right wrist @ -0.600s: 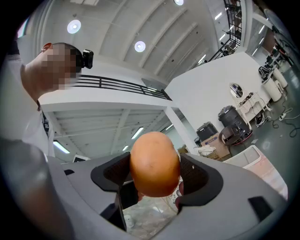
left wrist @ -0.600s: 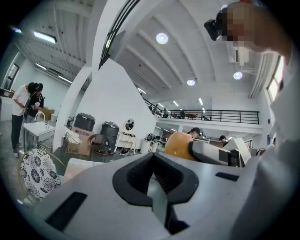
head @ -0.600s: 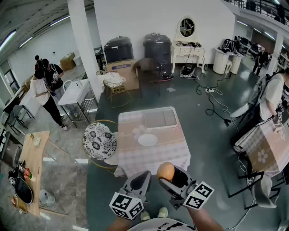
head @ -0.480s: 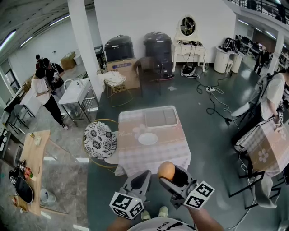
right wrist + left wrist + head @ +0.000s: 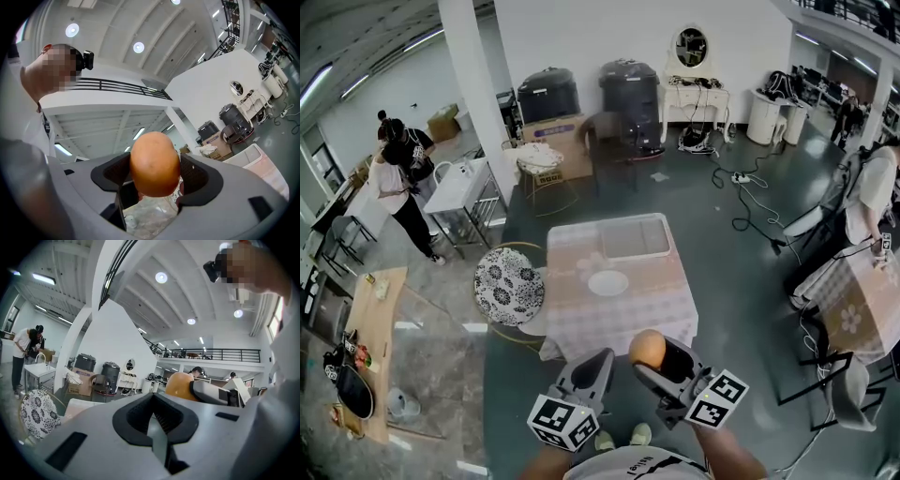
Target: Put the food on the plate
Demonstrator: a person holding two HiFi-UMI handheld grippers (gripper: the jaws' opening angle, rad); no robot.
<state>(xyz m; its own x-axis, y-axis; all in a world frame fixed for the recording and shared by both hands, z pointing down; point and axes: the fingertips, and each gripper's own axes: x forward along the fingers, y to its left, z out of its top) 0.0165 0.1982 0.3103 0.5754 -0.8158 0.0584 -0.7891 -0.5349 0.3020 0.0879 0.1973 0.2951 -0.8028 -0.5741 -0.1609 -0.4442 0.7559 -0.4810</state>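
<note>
We hold the right gripper (image 5: 652, 359) in the air, short of the near edge of the tabletop (image 5: 652, 305). Its jaws stand wide and clamp the food (image 5: 645, 349), a round orange-brown item, one pad on each side. In the right gripper view, the food (image 5: 154, 164) fills the gap between the jaws and protrudes above them.

We hold the left gripper (image 5: 596, 367) just beside the right gripper, also off the tabletop. Its jaws are together with nothing between them.

The plate (image 5: 607, 282) is white and lies near the middle of the tabletop, well apart from the food. A tray (image 5: 635, 237) lies at the far edge, toward the far right corner.
</note>
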